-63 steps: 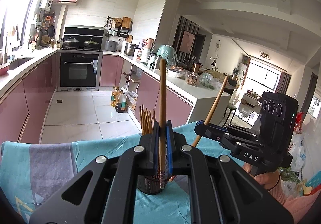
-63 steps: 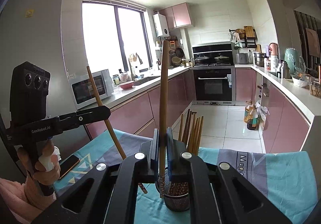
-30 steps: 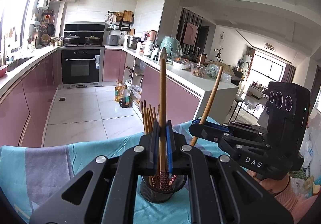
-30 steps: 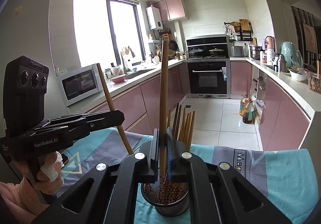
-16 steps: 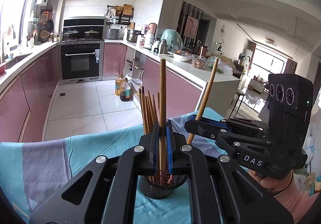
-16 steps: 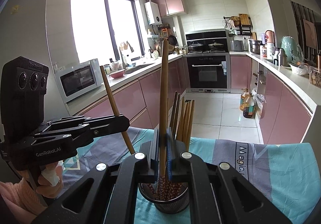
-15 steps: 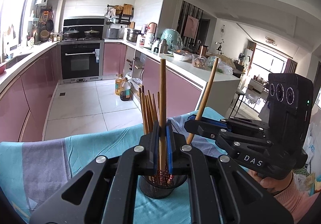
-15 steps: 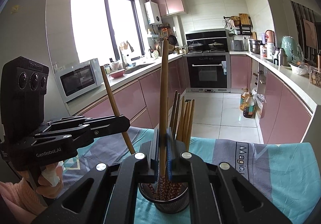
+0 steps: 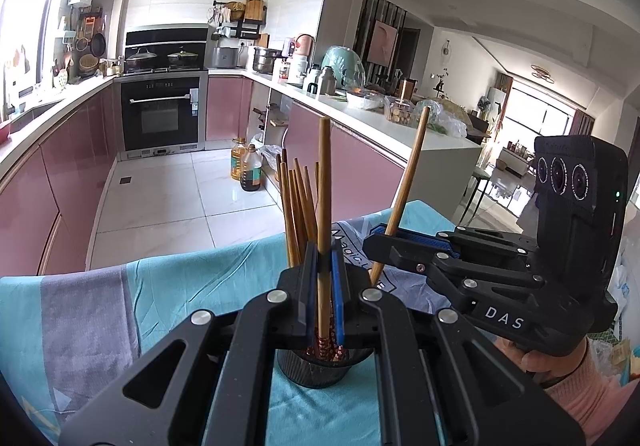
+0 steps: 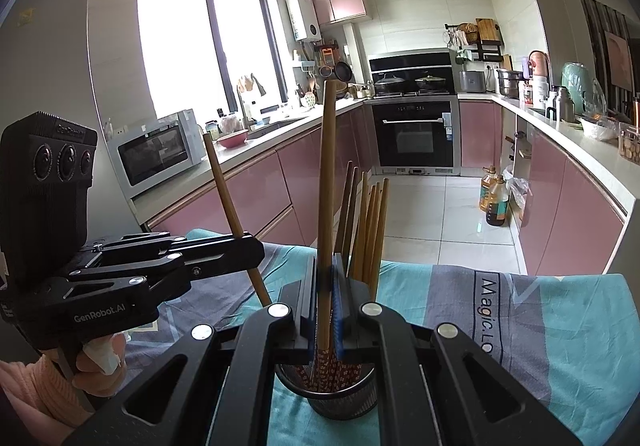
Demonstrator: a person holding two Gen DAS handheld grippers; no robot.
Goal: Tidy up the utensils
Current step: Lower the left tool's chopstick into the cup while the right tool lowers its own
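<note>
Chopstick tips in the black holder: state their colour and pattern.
Chopstick tips: dark red with small pale flowers, best in the right wrist view.

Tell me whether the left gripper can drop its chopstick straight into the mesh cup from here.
Probably yes. The left gripper holds its chopstick upright with the patterned end already at the mesh cup mouth. The right gripper is close beside but not over the opening.

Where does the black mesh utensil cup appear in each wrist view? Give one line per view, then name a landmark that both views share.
Left wrist view: the black mesh cup sits bottom centre, just beyond the left gripper.
Right wrist view: the cup sits bottom centre, beyond the right gripper.
Shared landmark: the black oven set in the pink cabinets.
</note>
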